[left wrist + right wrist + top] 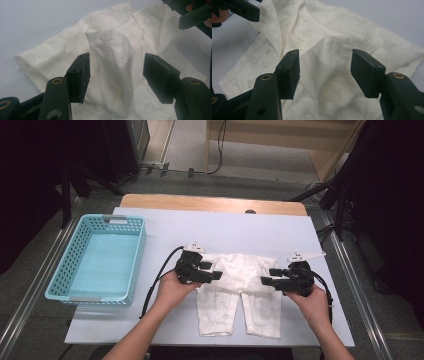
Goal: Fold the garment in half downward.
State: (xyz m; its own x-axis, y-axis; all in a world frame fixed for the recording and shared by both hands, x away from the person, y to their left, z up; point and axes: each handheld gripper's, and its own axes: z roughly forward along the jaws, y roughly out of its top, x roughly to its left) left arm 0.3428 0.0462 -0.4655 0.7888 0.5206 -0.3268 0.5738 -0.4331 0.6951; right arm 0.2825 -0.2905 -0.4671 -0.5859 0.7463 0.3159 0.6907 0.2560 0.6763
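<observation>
High view showed my left gripper [216, 272] and right gripper [266, 276] over the white trousers [240, 295] spread on the desk [225, 227]. Both sets of fingers [81, 77] stood half open, pinched-up cloth peaks between them unpressed, likely let go so the fold would lie flat.

White table [280, 227] (pale garment [240, 292], turquoise basket [97, 260] on top)
</observation>
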